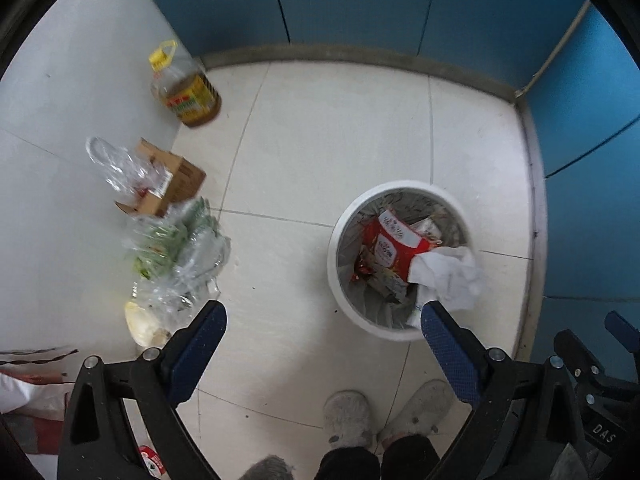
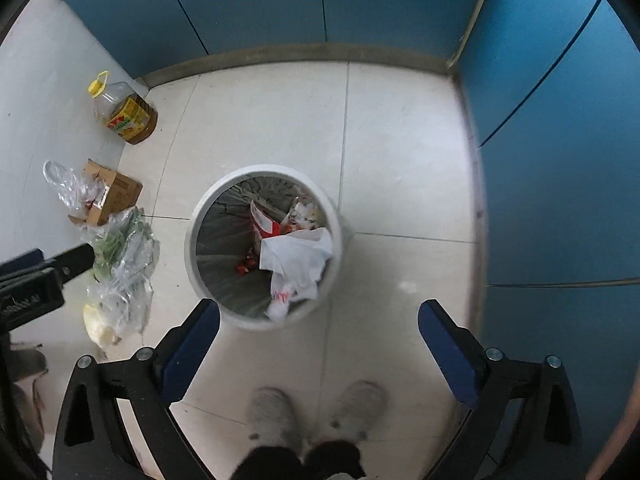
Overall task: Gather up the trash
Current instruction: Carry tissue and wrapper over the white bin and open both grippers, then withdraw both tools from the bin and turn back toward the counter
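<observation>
A white round trash bin [image 1: 340, 240] [image 2: 192, 240] stands on the tiled floor. Inside it lie a red and white package [image 1: 394, 246] [image 2: 266, 224] and a crumpled white plastic bag [image 1: 448, 276] [image 2: 298, 260], draped at the near rim. My left gripper [image 1: 322, 318] hangs high above the floor, pointing down, jaws wide open and empty, with the bin under its right finger. My right gripper [image 2: 320, 316] is also open and empty, just this side of the bin. Each gripper shows at the edge of the other's view.
Along the left wall lie an oil bottle with a yellow cap [image 1: 186, 88] [image 2: 126, 114], a cardboard box [image 1: 172, 178] [image 2: 112, 192], clear plastic bags with greens [image 1: 176, 248] [image 2: 120, 256] and a pale vegetable [image 1: 140, 322] [image 2: 98, 326]. Blue panels [image 1: 360, 0] [image 2: 320, 0] wall the corner. A person's grey slippers [image 1: 348, 416] [image 2: 276, 412] stand below.
</observation>
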